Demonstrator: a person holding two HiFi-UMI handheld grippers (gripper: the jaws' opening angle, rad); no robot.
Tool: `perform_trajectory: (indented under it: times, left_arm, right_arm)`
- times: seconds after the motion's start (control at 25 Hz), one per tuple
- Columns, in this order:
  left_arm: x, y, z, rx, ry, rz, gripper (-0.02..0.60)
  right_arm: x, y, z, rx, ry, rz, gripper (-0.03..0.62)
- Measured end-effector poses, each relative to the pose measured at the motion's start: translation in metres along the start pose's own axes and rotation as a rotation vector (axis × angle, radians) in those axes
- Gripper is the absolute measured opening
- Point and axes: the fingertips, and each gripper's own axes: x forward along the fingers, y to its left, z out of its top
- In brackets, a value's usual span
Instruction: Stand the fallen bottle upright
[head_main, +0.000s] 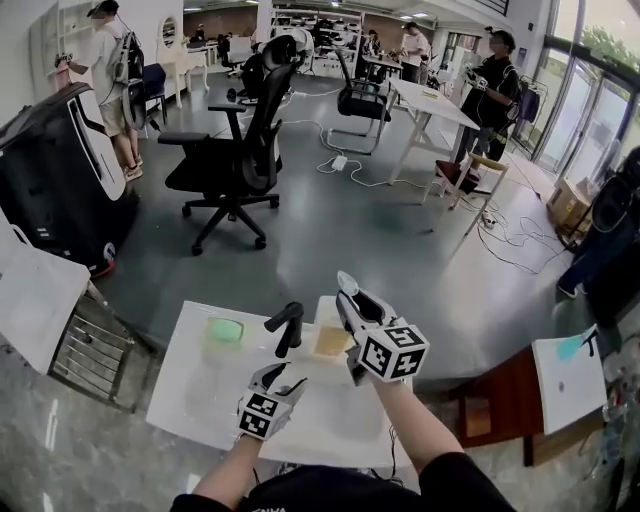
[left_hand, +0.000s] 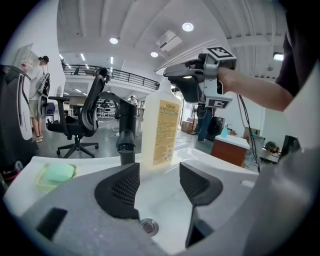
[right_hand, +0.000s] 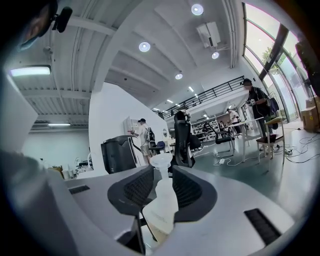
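The right gripper is covering most of the bottle from above; print on its label is appearing too small to read.

The right gripper clamps the white bottle between both fingers; its cap projects past the fingertips.

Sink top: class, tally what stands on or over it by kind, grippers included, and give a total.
Bottle: 1
Faucet: 1
Green soap: 1
Grippers, left gripper and right gripper: 2
Total: 5
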Motion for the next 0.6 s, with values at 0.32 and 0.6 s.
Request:
perform_trajectory:
  times: [0.32, 0.6]
  left_arm:
    - [-0.023, 0.003, 0.012, 0.027, -0.038, -0.026, 0.258]
    - [-0.041, -0.006, 0.047, 0.066, -0.127, -0.075, 0.258]
  right_arm:
    - [-0.026, 0.002, -0.009, -0.003, -0.013, -0.030, 0.144]
    - [-0.071, -0.001, -0.030, 0.049, -0.026, -0.096, 0.137]
